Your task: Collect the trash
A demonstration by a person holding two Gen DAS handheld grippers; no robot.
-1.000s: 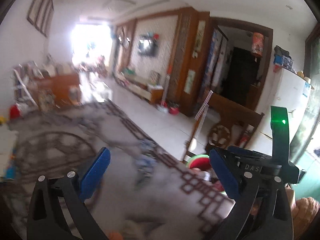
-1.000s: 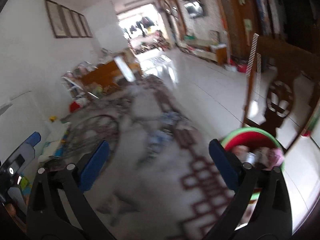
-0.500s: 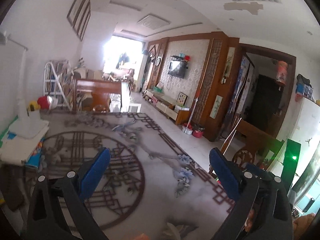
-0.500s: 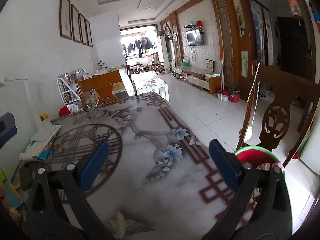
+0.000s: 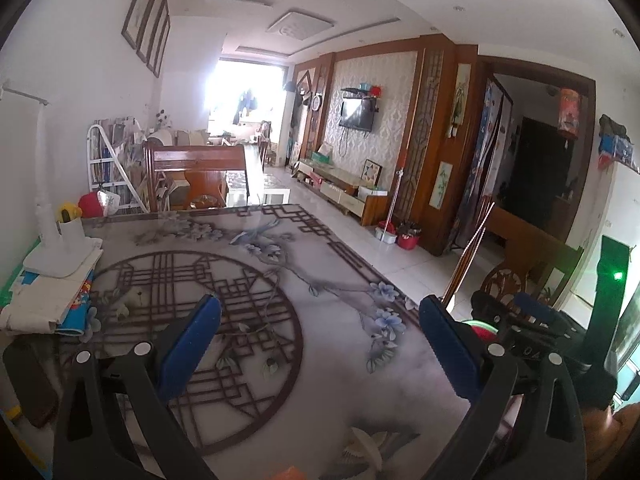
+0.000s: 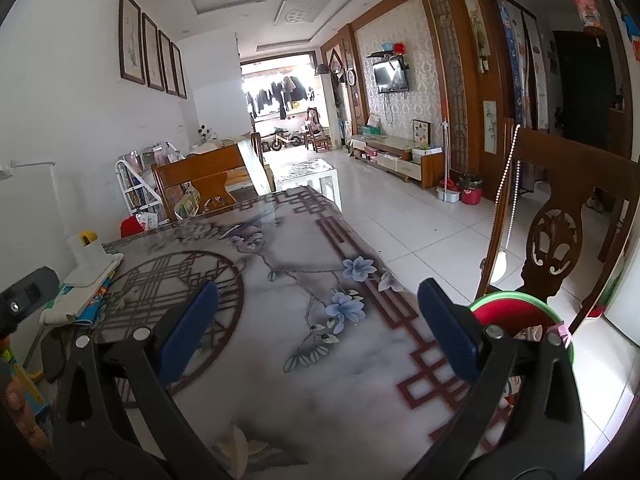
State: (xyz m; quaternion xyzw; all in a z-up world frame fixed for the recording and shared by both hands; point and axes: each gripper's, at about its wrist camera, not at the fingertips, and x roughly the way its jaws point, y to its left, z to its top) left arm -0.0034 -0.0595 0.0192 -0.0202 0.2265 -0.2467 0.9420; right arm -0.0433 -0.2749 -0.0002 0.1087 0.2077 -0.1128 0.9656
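My left gripper [image 5: 320, 344] is open and empty above the patterned table [image 5: 260, 280]. My right gripper [image 6: 318, 338] is open and empty above the same table [image 6: 280, 320], near its right edge. A red bin with a green rim [image 6: 516, 312] stands beside the table's right edge, behind my right finger, with some trash inside. Its rim shows in the left wrist view [image 5: 482, 326], where my right gripper [image 5: 532, 320] is also seen. A small pale crumpled scrap [image 5: 134, 298] lies on the table to the left. An orange bit [image 5: 292, 472] shows at the bottom edge.
A stack of cloth, books and a white lamp base [image 5: 60, 256] sits at the table's left edge, also in the right wrist view [image 6: 90, 268]. A carved wooden chair [image 6: 556, 216] stands right of the bin. Another chair [image 5: 196, 172] is at the far end. A dark flat object [image 5: 28, 380] lies near left.
Both cameras have tilted up and steadied: the blur is gone and the view has risen from the table and bin toward the room. Both grippers stay open.
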